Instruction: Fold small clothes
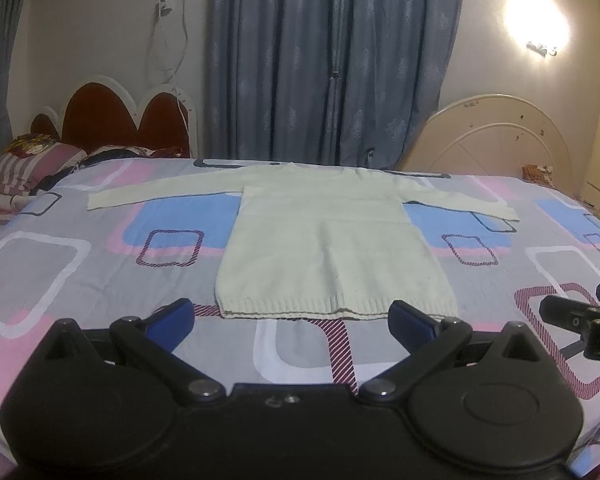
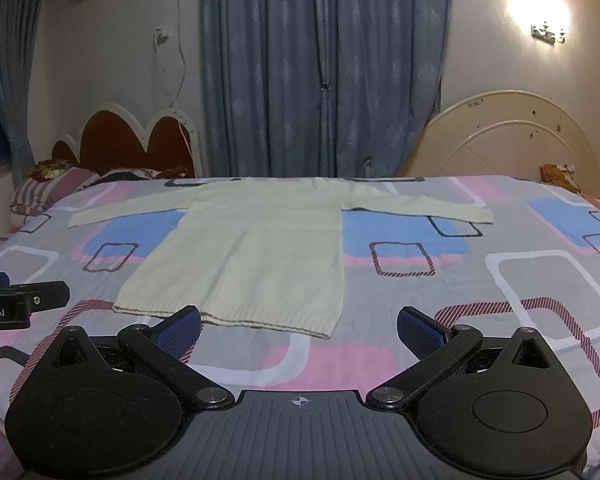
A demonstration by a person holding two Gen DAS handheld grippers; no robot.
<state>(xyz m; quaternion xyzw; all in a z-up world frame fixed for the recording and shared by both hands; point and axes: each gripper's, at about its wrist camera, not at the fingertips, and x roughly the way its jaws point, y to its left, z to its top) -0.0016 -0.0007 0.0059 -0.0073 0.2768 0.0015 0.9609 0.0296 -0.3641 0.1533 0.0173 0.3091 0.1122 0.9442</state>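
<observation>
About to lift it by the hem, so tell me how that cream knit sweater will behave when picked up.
The cream knit sweater lies limp and flat on the bedsheet, so it will probably sag and drape. Its spread sleeves would likely dangle. The ribbed hem may stretch slightly.

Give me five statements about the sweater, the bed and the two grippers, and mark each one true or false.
1. The cream sweater lies flat on the bedsheet with both sleeves spread out to the sides. True.
2. The left gripper is clamped on the sweater's hem. False: its jaws stand wide open and hold nothing.
3. The right gripper is open. True.
4. The sweater is already folded in half. False: it is fully spread, no fold made yet.
5. The sweater's ribbed hem is the edge farthest from the grippers. False: the hem is the nearest edge; the neckline lies toward the blue curtain.
</observation>
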